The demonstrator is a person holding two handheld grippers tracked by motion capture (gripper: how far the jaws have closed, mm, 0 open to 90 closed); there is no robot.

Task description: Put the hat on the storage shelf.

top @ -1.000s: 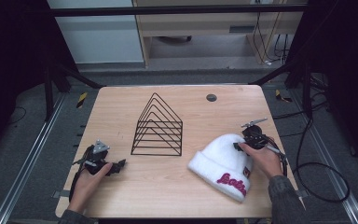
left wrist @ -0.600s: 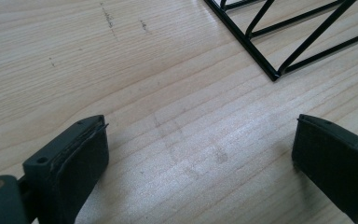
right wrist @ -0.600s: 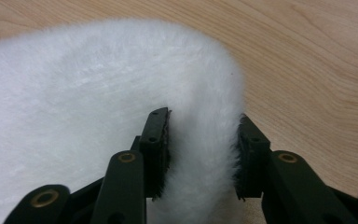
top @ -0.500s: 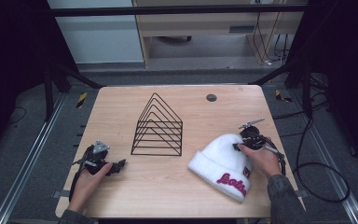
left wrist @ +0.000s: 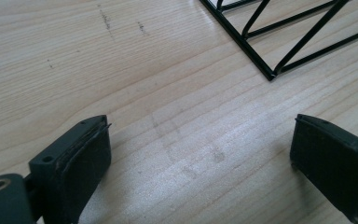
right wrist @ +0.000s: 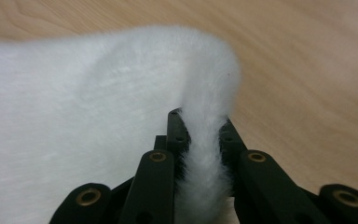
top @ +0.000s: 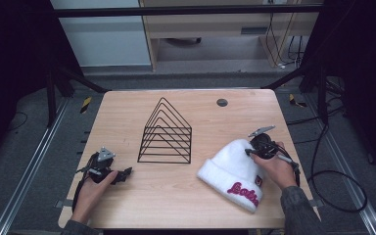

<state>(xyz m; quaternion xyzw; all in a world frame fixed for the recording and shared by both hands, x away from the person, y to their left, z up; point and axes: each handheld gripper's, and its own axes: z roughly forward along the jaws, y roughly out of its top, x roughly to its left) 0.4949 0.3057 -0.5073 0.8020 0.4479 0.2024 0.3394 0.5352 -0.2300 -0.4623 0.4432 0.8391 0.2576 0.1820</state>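
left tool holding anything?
No: in the left gripper view the left tool stands wide open over bare table, nothing between its jaws.

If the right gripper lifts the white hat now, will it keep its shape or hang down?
The hat will probably sag: its fuzzy fabric already folds into a soft ridge between the jaws of the right gripper, which have just closed on it. It looks light for its size, so the pinch should hold. Being cloth, it seems unlikely to roll or break.

Open wood around us, one rack mid-table

We see bare table (top: 127, 117) left and front; the wire rack (top: 165, 133) stands between our grippers, the white hat (top: 232, 169) near the right edge.
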